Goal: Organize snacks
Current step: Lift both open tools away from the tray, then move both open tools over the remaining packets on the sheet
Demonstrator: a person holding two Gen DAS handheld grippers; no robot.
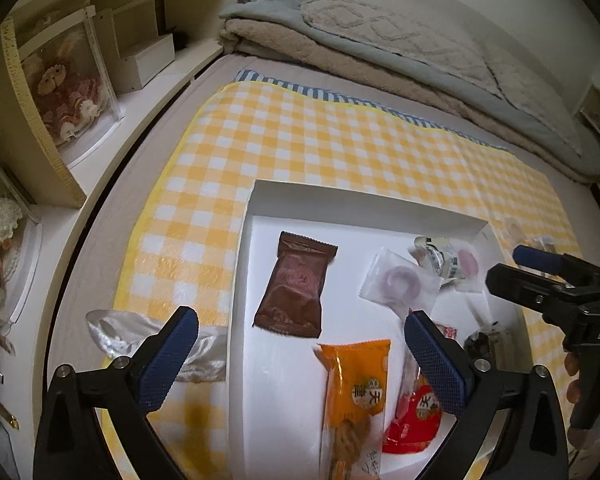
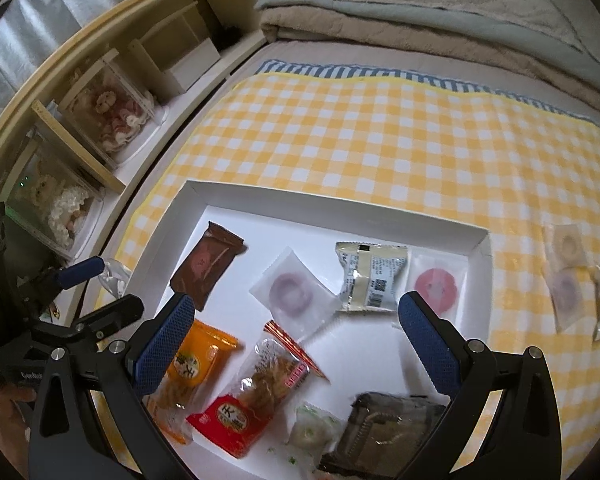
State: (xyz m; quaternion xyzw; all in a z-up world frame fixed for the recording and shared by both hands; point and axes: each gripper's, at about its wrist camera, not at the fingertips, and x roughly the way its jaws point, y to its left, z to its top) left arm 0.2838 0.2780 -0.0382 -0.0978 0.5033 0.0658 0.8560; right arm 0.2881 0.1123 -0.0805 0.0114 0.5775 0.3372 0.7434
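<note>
Snacks are lying loose inside the white tray [image 2: 485, 256] on the checked cloth [image 2: 380, 140], apparently gathered there for sorting. An orange packet [image 1: 356, 384] is sitting below the left gripper [image 1: 300, 344], a dark wrapper [image 2: 384, 428] below the right gripper [image 2: 296, 332]; both pairs of jaws are standing spread, gripping nothing. Several more sweets [image 2: 568, 276] are waiting beyond the tray's right wall.
</note>
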